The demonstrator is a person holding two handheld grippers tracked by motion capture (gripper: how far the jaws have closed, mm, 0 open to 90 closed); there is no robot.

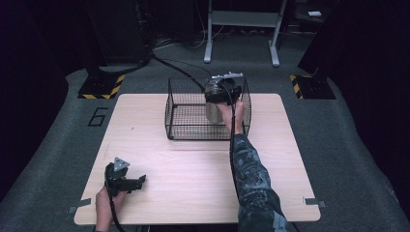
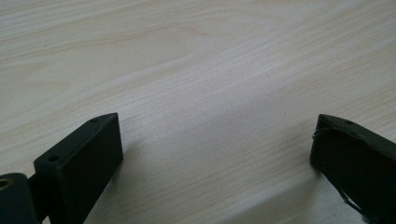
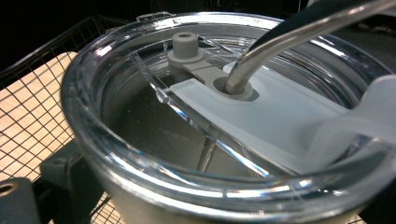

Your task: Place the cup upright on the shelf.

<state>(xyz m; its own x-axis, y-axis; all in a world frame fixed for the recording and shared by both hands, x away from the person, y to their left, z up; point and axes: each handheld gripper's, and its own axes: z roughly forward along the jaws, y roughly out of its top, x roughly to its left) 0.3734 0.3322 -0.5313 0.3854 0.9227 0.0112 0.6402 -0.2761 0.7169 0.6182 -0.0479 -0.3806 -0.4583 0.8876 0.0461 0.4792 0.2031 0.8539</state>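
A tumbler point(image 1: 211, 107) with a clear lid point(image 3: 140, 98) and a clear straw point(image 3: 289, 39) stands upright inside a black wire basket point(image 1: 170, 108) at the back of the table. My right gripper point(image 1: 214, 96) reaches over the basket's near wall and is shut on the tumbler just below the lid. One of its fingers point(image 3: 60, 175) presses the cup's side; the other is hidden behind the lid. My left gripper point(image 1: 138, 182) rests near the table's front left corner, open, with bare wood between its fingers point(image 2: 88, 154).
The light wooden table point(image 1: 193, 169) has the basket point(image 3: 32, 93) as its one container. Beyond it lie grey floor, a white frame's legs point(image 1: 241, 34) and two yellow-black striped stand bases point(image 1: 101, 87). A cable point(image 1: 179, 70) runs across the floor toward the basket.
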